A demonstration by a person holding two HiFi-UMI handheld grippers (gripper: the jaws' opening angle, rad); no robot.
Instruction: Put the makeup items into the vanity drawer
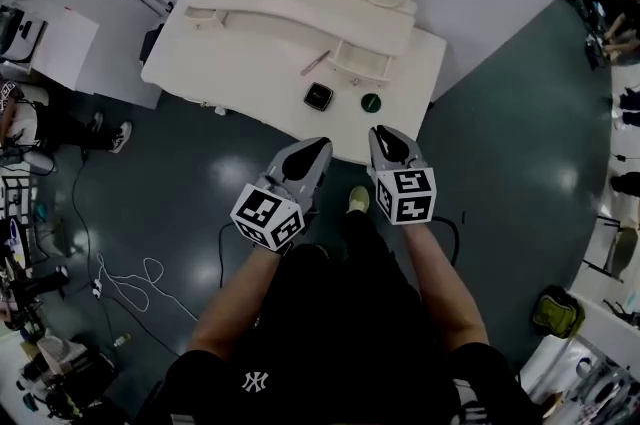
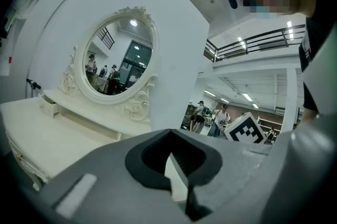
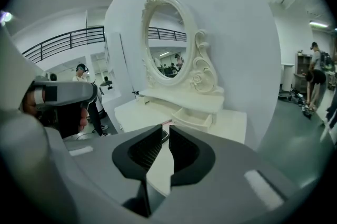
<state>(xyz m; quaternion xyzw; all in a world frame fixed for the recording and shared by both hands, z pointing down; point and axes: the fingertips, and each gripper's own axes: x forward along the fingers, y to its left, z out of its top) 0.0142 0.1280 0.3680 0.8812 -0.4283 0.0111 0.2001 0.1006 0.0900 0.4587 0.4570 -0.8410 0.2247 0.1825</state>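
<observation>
Makeup items, a black compact [image 1: 318,96], a green pot [image 1: 371,101] and a pencil [image 1: 316,63], lie on the desk [image 1: 230,63] beside the open drawer [image 1: 362,65]. It seems nothing is picked up yet. The left hand-held gripper [image 1: 320,145] is closed and empty, and the right hand-held gripper [image 1: 384,132] has only a narrow slit. The next move probably needs wider jaws over the pot.

We see the white tabletop [image 1: 250,73] carrying a black square compact [image 1: 318,96], a round green jar [image 1: 371,101] and a slim pencil [image 1: 316,63].

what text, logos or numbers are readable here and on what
"NY": white interlocked logo on the person's black clothing.
Marker cubes: square black-and-white patterns only, no words.
Black compact and green round item: too small to show any print.
</observation>
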